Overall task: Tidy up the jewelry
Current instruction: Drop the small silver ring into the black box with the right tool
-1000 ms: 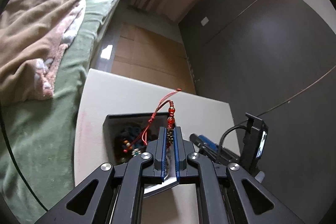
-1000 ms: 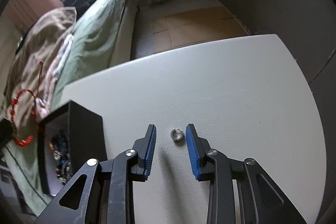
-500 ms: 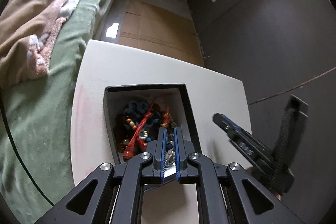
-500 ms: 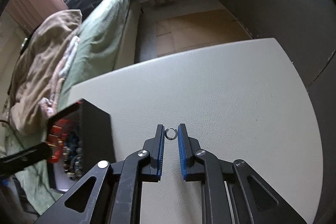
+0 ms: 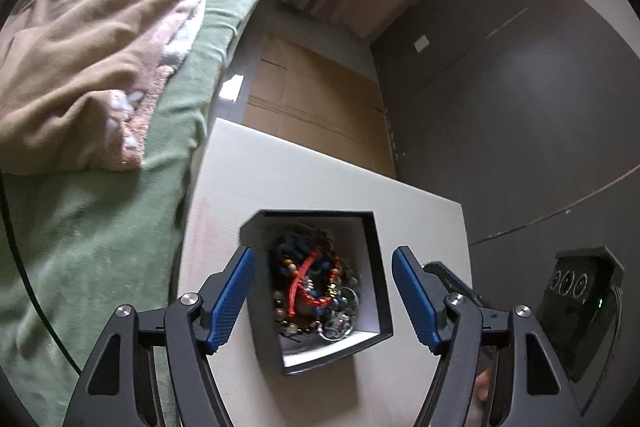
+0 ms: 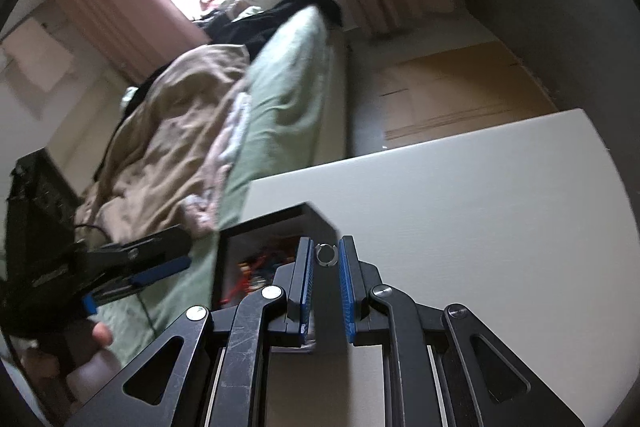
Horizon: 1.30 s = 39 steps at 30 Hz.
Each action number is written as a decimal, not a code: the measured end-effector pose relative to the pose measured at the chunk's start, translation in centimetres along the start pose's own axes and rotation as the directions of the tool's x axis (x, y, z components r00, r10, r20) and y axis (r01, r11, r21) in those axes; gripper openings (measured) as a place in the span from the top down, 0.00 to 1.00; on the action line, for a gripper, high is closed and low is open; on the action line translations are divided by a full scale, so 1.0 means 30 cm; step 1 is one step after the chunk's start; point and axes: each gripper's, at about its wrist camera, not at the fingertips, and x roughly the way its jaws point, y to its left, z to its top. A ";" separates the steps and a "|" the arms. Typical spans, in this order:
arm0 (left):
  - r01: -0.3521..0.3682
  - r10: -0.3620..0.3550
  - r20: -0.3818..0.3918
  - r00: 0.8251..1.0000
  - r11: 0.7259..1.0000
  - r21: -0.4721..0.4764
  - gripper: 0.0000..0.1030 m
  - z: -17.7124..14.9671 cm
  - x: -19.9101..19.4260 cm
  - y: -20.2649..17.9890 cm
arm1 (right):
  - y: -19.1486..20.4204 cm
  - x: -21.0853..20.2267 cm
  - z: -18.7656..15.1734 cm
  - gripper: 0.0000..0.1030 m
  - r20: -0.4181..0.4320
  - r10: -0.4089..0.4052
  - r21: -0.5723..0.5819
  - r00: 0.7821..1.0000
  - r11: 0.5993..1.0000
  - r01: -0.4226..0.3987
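Observation:
A black open box (image 5: 380, 267) with a white inside sits on the white table (image 5: 280, 183). It holds a heap of beaded jewelry with a red cord bracelet (image 5: 306, 277) on top. My left gripper (image 5: 323, 267) is open and empty above the box. My right gripper (image 6: 325, 253) is shut on a small silver ring (image 6: 325, 254) and holds it over the box's right wall (image 6: 320, 223). The left gripper also shows in the right wrist view (image 6: 160, 267), at the left.
A bed with a green sheet (image 5: 104, 227) and a tan blanket (image 5: 80, 39) runs along the table's left side. A dark wall (image 5: 520, 87) stands to the right. Cardboard (image 5: 312, 107) covers the floor beyond the table.
My left gripper lowered the red bracelet into the box, let it go and opened wide. My right gripper closed on the ring, lifted it and moved left to the box.

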 end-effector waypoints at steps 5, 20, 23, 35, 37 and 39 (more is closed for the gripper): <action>0.001 -0.001 0.012 1.000 0.999 -0.033 0.30 0.021 -0.010 0.030 | 0.048 0.032 -0.001 0.86 -0.005 0.040 -0.012 0.999 0.999 -0.040; 0.018 -0.018 0.016 1.000 0.999 -0.037 0.30 0.026 -0.020 0.040 | 0.104 0.082 0.030 0.46 0.044 0.068 -0.006 0.997 0.998 -0.067; 0.012 -0.012 0.021 1.000 0.999 -0.031 0.30 0.019 -0.022 0.033 | 0.078 0.055 0.029 0.42 0.067 0.041 0.010 0.997 0.999 -0.042; -0.079 0.069 0.112 0.991 0.993 0.086 0.30 -0.055 -0.038 -0.094 | -0.021 -0.075 0.002 0.42 0.059 -0.012 0.092 0.998 0.996 0.006; -0.117 0.099 0.142 0.985 0.986 0.123 0.30 -0.076 -0.042 -0.126 | -0.031 -0.102 -0.007 0.42 0.060 -0.032 0.090 0.998 0.996 0.026; -0.144 0.119 0.162 0.980 0.978 0.153 0.29 -0.097 -0.041 -0.157 | -0.034 -0.125 -0.013 0.42 0.061 -0.058 0.086 0.996 0.995 0.053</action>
